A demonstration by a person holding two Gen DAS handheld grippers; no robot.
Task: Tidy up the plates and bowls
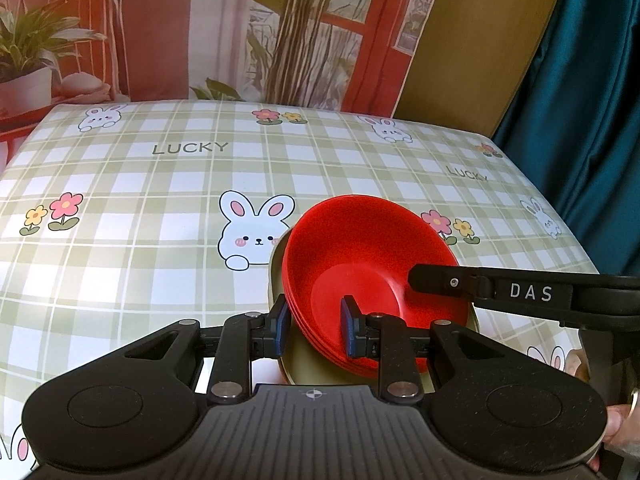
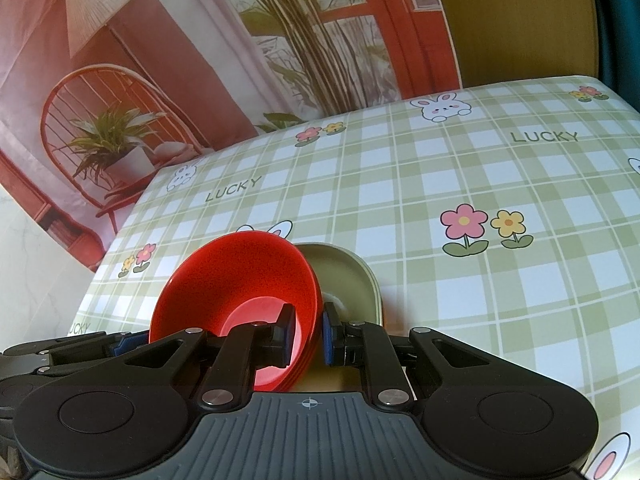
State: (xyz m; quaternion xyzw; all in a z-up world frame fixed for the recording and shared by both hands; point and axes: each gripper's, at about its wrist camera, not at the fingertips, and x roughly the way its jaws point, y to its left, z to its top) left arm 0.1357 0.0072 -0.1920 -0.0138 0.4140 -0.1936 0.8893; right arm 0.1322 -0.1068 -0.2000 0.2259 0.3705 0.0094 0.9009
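Jaws clamping tilted red bowls [image 1: 360, 256]

Table under a checked cloth, with one olive dish resting on it

The table [image 1: 160, 240] is covered by a green-and-white plaid cloth [image 2: 440, 184] printed with white rabbits, pink and yellow flowers and the word "LUCKY". The cloth lies flat and reaches every visible edge of the top. Near the front edge, an olive-green dish [image 1: 308, 368] [image 2: 352, 280] with rounded corners sits directly on the cloth, just beside a printed rabbit. A stack of red bowls [image 1: 360, 256] [image 2: 240, 276] leans tilted inside the dish, its rim overhanging the dish's edge. The rest of the cloth's surface shows only its printed pattern.
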